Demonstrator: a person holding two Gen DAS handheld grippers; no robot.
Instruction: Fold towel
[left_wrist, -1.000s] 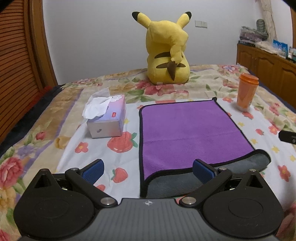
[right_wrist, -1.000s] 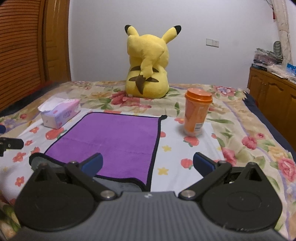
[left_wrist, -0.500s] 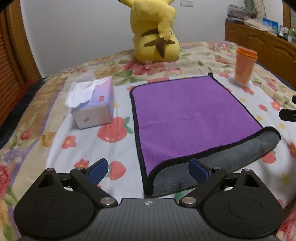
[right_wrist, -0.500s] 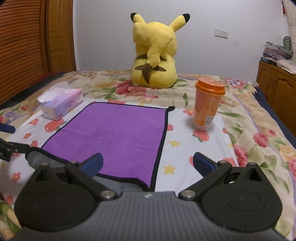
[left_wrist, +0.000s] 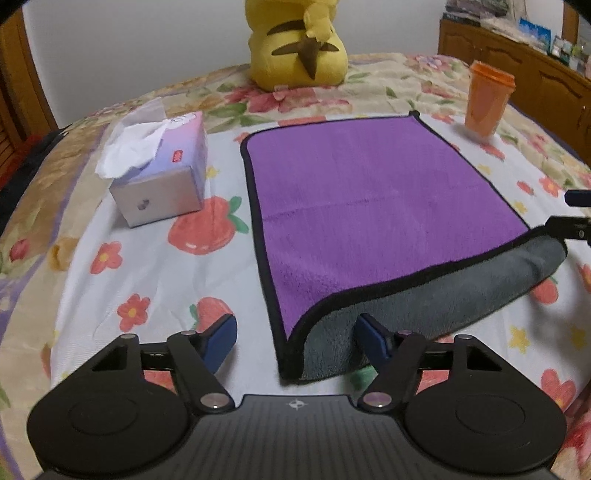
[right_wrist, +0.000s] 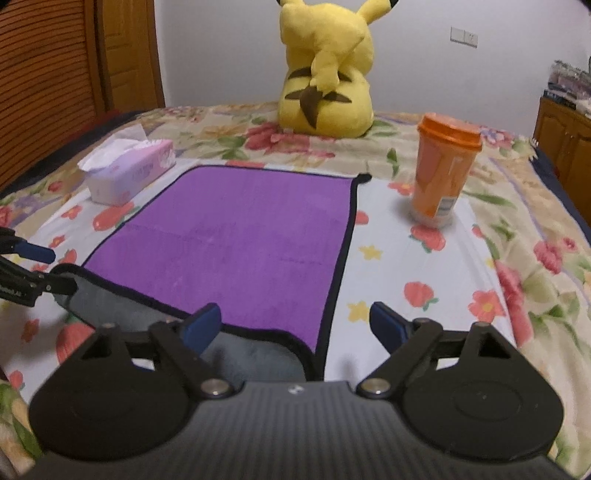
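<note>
Left hand-held gripper (left_wrist: 295, 338) spread over towel (left_wrist: 369, 206) corner, right hand-held gripper (right_wrist: 295, 323) likewise

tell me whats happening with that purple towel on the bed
A person holds a two-finger gripper in each hand over a flowery bedsheet. The purple microfibre towel with black trim lies flat, its near edge turned over so the grey underside shows. The left gripper and right gripper are both open, each straddling a near corner of the towel, gripping nothing. A tissue box, an orange lidded cup and a yellow plush toy sit around it.
</note>
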